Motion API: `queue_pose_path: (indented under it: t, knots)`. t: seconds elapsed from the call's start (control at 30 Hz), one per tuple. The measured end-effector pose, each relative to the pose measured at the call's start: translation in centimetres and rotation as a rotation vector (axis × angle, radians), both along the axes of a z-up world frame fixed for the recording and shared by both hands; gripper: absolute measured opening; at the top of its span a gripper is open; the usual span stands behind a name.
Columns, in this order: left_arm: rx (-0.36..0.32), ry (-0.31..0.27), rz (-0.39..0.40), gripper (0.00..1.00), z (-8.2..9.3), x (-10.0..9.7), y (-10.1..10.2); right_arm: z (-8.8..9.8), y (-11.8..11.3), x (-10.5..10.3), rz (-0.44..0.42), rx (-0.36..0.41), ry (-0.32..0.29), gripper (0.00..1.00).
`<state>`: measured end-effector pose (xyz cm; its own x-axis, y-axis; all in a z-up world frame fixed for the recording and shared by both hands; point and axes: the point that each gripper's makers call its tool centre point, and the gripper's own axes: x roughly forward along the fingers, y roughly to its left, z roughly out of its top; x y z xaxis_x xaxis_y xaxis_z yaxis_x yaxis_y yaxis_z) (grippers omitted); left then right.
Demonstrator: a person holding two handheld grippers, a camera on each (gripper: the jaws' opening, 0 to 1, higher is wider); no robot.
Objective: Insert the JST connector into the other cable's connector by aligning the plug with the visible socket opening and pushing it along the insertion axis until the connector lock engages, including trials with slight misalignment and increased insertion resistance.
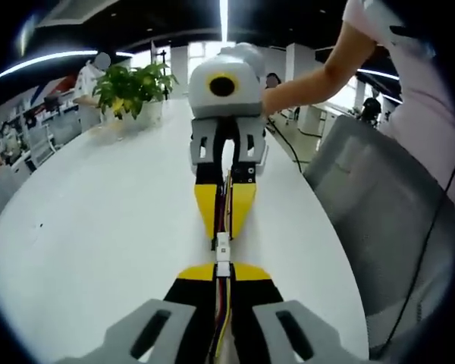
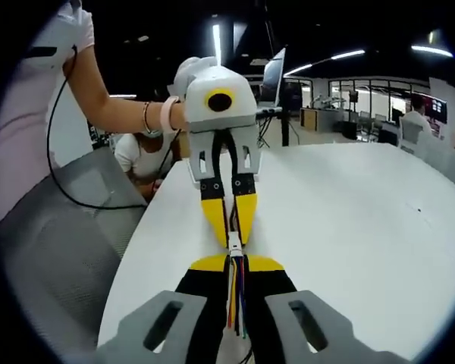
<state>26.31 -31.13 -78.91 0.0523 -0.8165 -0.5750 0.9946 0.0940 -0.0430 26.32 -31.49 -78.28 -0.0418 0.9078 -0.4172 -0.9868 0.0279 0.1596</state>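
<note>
- Mating two small white plastic JST connectors nose to nose, lower centre of both views, above the long white table (image 1: 98, 220).
- Left gripper (image 1: 222, 267), yellow-tipped black jaws rising from bottom of left gripper view: jaws pressed together, pinching the multicoloured wire cable (image 1: 221, 318) just behind its white JST connector (image 1: 223, 265).
- Right gripper (image 2: 233, 262), same build, bottom of right gripper view: jaws closed on its own bundle of coloured wires (image 2: 236, 303), white JST plug (image 2: 234, 244) sticking out past the tips.
- In left gripper view the right gripper comes in from above, centre frame, yellow tips pointing down at the mating connector (image 1: 223, 244); the two white housings look touching or partly seated. Cannot tell whether the lock has caught: too small.
- Judgement: step in hand is the final push. Grippers look nearly collinear, so keep the axis straight, no twist.
- To do it well: hold one side fixed, push the other slowly along the cable line; if resistance rises, back off slightly, re-square the housings, don't force it.
- Grip is on wires, not housings, so wires may buckle or slip under load: risk.
- Person's bare forearm (image 2: 114, 106) holds the far gripper, upper left of right gripper view.
- Potted green plant (image 1: 133, 87) upper left of left gripper view, well apart. Grey chair (image 1: 379, 227) at right edge.
</note>
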Motion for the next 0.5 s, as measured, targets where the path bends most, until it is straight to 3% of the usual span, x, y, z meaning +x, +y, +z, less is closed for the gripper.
queue_pose_path:
  t: [0.5]
  knots:
    - [-0.029, 0.055, 0.002, 0.0, 0.24, -0.48, 0.27, 0.41, 0.13, -0.35, -0.027, 0.055, 0.054, 0.03]
